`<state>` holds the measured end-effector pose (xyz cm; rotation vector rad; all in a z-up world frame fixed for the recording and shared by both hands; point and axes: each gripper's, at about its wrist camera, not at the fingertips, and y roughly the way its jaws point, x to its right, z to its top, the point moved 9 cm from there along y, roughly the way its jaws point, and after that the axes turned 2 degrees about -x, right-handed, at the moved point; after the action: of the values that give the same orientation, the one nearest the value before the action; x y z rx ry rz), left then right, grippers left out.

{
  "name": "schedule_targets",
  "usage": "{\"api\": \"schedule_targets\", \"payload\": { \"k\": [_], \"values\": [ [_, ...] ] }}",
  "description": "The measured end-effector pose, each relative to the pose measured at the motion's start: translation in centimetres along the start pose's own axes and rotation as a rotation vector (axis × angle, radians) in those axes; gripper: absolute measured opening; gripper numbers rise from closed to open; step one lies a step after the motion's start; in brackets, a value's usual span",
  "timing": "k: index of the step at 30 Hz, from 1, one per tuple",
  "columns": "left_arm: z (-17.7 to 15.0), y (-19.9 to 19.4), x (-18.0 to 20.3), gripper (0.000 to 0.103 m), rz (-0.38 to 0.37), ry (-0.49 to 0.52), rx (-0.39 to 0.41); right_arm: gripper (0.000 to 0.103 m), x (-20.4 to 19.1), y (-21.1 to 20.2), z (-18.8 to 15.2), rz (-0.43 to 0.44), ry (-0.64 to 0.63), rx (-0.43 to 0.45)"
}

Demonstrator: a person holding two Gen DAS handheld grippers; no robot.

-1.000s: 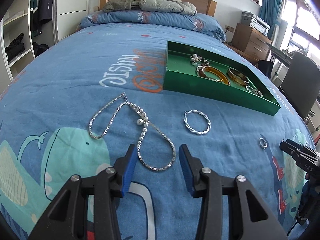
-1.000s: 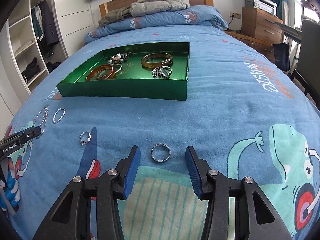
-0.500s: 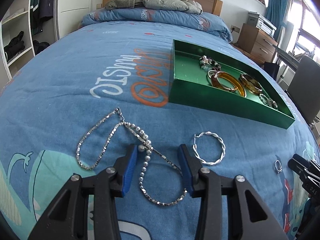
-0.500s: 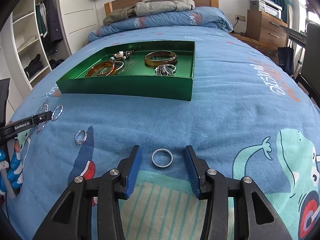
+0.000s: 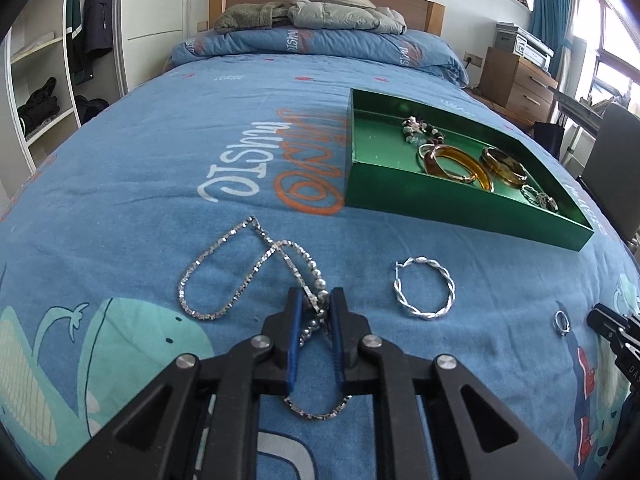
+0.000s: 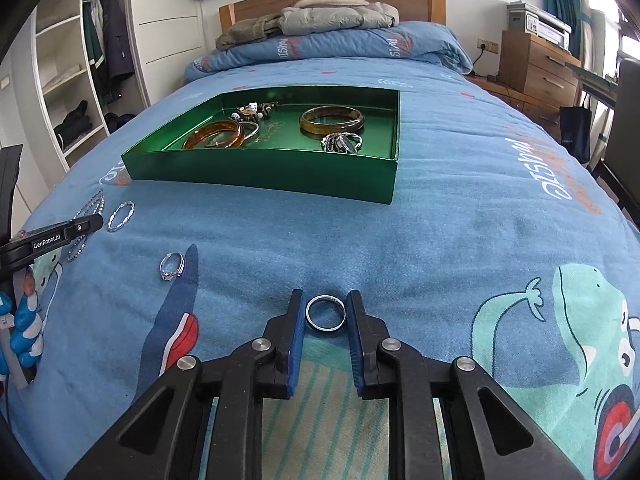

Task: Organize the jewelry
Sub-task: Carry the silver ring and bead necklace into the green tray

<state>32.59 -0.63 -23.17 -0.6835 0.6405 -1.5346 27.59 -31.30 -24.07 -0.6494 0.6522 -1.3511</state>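
Note:
A silver beaded necklace (image 5: 224,280) lies on the blue bedspread. My left gripper (image 5: 315,300) is shut on the necklace's middle strands; one loop trails under the jaws. A twisted silver hoop (image 5: 425,293) and a small gem ring (image 5: 561,321) lie to its right. My right gripper (image 6: 325,307) has closed around a plain silver ring (image 6: 325,313), pads touching its sides. The green tray (image 6: 280,168) holds amber bangles, a bead bracelet and rings. It also shows in the left wrist view (image 5: 460,208).
The gem ring (image 6: 173,266) and hoop (image 6: 120,216) lie left of my right gripper, near the left gripper's finger (image 6: 60,234). Folded jackets (image 5: 312,12) and the headboard are far back. A wooden dresser (image 6: 536,64) and a chair stand to the right.
My left gripper moved forward over the necklace and closed on its strands, bunching them. My right gripper closed in on the plain ring.

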Motion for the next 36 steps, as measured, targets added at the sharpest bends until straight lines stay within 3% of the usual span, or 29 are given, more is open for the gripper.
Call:
{"api": "schedule_targets", "payload": {
  "k": [11, 36],
  "values": [
    [-0.5, -5.5, 1.4, 0.012, 0.036, 0.048, 0.059, 0.020, -1.4, -3.3, -0.3, 0.023, 0.010, 0.038],
    [-2.9, -21.9, 2.6, 0.012, -0.008, 0.082, 0.211, 0.020, -5.8, -19.5, -1.8, 0.037, 0.013, 0.176]
  ]
}}
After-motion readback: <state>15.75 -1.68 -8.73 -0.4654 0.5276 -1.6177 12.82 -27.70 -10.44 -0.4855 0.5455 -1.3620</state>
